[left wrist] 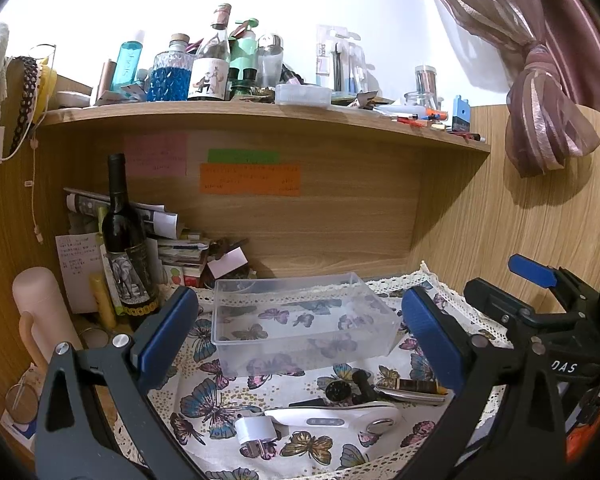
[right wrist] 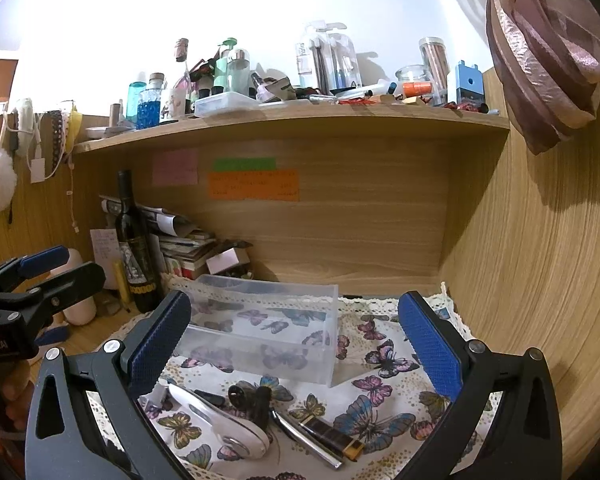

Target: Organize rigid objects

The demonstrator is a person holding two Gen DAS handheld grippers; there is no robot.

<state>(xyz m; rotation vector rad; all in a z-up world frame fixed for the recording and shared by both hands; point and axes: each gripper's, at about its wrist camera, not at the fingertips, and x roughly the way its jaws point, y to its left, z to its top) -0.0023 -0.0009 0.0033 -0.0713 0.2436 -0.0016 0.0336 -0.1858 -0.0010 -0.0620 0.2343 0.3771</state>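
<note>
A clear plastic box (left wrist: 304, 320) stands empty on the butterfly cloth (left wrist: 204, 404); it also shows in the right wrist view (right wrist: 268, 328). In front of it lie a white thermometer-like device (left wrist: 332, 418), a white tape roll (left wrist: 256, 430), a small black tool (left wrist: 340, 390) and a brown-and-metal folding knife (left wrist: 414, 388). The right wrist view shows the white device (right wrist: 220, 420), the black tool (right wrist: 252, 398) and the knife (right wrist: 324, 436). My left gripper (left wrist: 300, 332) is open above the items. My right gripper (right wrist: 296, 340) is open above them too. Both are empty.
A dark wine bottle (left wrist: 126, 248), stacked papers (left wrist: 172, 240) and a pink flask (left wrist: 40, 308) crowd the back left. A shelf (left wrist: 260, 114) above holds several bottles. Wooden walls close the back and right. A tied curtain (left wrist: 540, 120) hangs at right.
</note>
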